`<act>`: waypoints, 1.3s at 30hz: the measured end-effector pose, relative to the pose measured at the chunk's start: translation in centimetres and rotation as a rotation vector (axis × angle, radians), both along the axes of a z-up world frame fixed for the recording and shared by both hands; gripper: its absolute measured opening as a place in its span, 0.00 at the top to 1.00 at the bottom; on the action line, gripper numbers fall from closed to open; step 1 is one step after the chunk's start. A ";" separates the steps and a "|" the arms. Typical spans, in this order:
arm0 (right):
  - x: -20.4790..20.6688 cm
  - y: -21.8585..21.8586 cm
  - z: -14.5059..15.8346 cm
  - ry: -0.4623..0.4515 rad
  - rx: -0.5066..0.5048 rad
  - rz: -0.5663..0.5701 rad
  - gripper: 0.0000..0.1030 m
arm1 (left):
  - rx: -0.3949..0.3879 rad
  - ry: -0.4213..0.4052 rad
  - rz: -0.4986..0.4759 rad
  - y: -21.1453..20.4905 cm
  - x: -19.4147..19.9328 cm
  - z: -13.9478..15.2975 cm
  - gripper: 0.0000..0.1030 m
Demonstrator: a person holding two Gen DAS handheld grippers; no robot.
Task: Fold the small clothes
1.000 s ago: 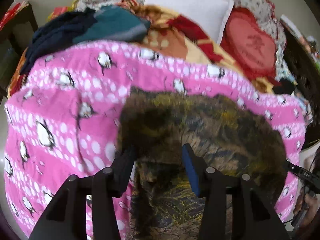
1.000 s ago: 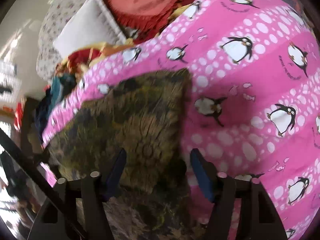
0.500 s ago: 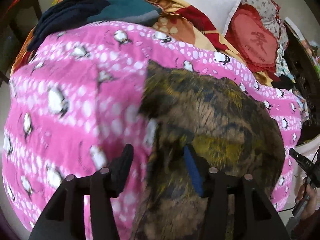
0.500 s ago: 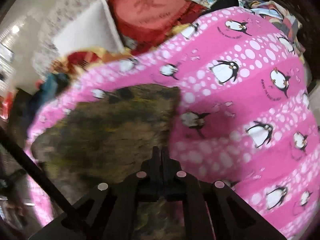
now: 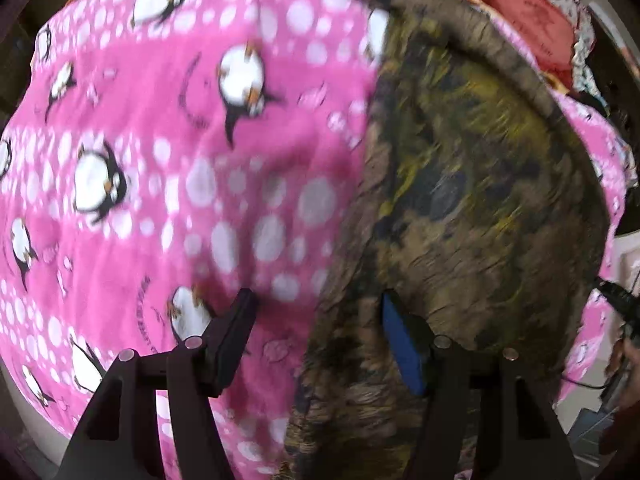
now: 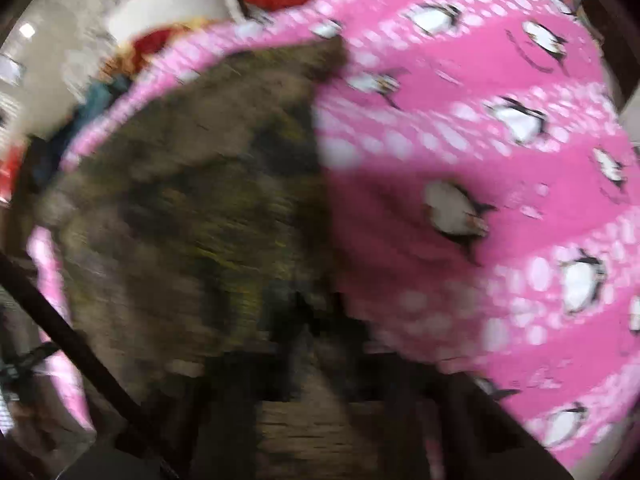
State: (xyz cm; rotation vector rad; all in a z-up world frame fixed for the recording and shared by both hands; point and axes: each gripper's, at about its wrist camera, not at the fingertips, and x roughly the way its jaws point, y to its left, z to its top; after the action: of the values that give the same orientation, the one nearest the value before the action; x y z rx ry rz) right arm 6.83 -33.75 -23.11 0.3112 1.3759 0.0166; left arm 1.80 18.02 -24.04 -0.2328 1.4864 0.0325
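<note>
Item: brown-and-yellow mottled garment (image 5: 472, 184), lying spread on a pink penguin-print blanket (image 5: 160, 152).

Left gripper (image 5: 316, 320): jaws standing apart, having just been opening; the garment's left edge is running up between the fingers without being pinched, blanket under the left finger, garment under the blue-padded right one.

Right gripper (image 6: 316, 344): blurred, jaws clenched together after closing; garment cloth is bunching at the tips, though a grasp cannot be confirmed. Blanket is lying to its right.

Red cushion (image 5: 520, 12): resting beyond the garment.
</note>
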 end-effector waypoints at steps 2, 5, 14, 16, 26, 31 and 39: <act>-0.5 -1.3 0.6 -0.019 0.068 -0.048 0.94 | -0.006 -0.007 0.003 0.5 -0.5 0.0 0.39; -2.0 -1.4 2.5 -0.052 0.017 -0.021 0.92 | -0.027 -0.013 0.014 1.5 -1.5 0.8 0.39; -11.9 -1.9 3.0 0.049 0.108 0.013 0.43 | -0.079 0.013 -0.054 3.0 -7.0 3.0 0.39; -14.8 -2.3 2.2 0.105 0.123 -0.008 0.43 | -0.102 0.033 -0.060 3.4 -8.4 3.0 0.38; -21.5 -2.5 -1.9 0.183 0.245 -0.114 0.36 | -0.136 0.107 -0.100 4.4 -14.4 1.2 0.38; -22.3 -1.7 -2.9 0.200 0.295 -0.096 0.36 | -0.165 0.094 -0.098 4.2 -15.4 0.8 0.29; -22.0 -1.5 -3.9 0.225 0.323 -0.103 0.37 | -0.132 0.080 -0.119 -1.3 -14.7 -1.0 0.23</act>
State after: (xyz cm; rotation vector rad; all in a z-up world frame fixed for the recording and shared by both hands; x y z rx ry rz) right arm -15.17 -35.27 -26.97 0.6703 1.5788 0.1227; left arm -12.94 16.75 -25.08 -0.2516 1.5820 -0.1540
